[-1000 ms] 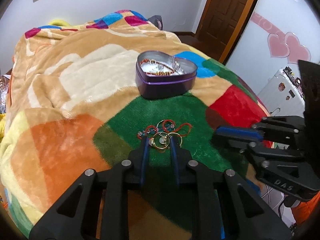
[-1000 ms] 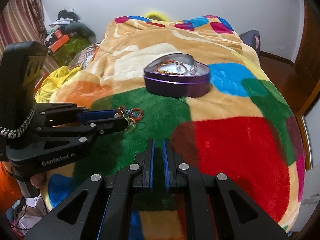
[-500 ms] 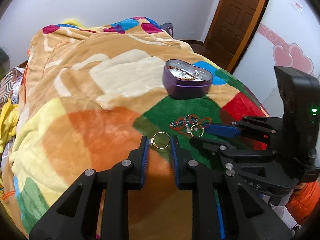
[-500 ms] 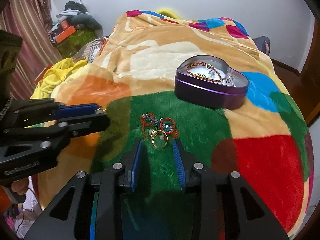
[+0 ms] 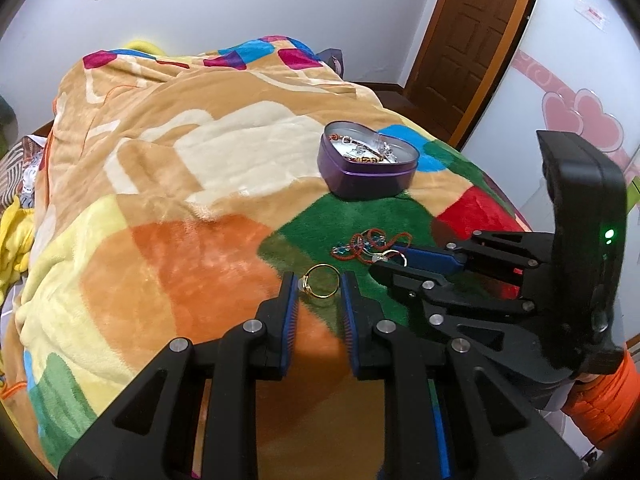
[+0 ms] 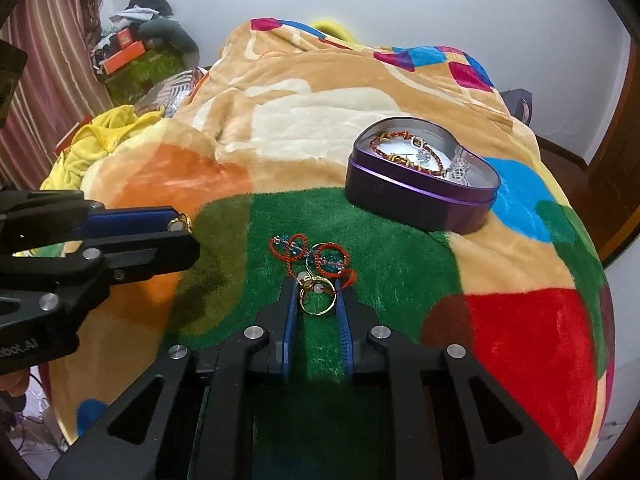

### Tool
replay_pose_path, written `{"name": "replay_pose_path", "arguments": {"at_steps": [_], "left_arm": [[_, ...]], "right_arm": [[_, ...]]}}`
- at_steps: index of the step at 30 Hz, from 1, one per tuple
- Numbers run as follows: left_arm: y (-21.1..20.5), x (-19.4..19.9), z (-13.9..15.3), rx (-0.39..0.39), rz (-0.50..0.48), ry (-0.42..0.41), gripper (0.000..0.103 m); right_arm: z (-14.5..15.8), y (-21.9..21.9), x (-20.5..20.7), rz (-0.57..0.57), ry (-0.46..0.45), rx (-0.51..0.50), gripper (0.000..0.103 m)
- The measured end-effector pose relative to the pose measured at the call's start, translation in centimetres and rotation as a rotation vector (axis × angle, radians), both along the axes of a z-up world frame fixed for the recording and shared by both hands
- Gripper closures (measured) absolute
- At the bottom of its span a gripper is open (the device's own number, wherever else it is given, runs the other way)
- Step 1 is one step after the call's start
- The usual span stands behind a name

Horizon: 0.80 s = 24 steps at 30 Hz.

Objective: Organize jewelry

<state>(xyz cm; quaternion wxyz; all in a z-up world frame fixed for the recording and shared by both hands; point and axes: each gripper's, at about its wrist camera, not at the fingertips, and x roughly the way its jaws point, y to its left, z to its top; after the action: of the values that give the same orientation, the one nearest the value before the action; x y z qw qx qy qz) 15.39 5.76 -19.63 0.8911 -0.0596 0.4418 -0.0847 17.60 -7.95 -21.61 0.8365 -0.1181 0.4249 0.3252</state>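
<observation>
My left gripper is shut on a gold ring and holds it above the blanket; the ring also shows at its tips in the right wrist view. My right gripper is partly open around a second gold ring lying on the green patch, and I cannot tell whether the pads touch it. A tangle of red cord with blue beads lies just beyond that ring. A purple heart-shaped tin holding several bracelets stands farther back.
A multicoloured fleece blanket covers the bed. A yellow cloth and clutter lie off the bed's left side. A brown door is at the back right.
My left gripper has lifted the gold ring off the pile and drawn back left. My right gripper has opened and moved onto the second ring.
</observation>
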Motion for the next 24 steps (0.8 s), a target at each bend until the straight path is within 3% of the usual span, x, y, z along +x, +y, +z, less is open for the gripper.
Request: {"name": "replay_pose_path", "arguments": {"at_steps": [24], "left_arm": [[-2.8, 3.7, 3.5, 0.018, -0.046, -0.092, 0.082]], "right_arm": [[6.8, -5.2, 1.8, -0.124, -0.137, 0.177, 0.086]]}}
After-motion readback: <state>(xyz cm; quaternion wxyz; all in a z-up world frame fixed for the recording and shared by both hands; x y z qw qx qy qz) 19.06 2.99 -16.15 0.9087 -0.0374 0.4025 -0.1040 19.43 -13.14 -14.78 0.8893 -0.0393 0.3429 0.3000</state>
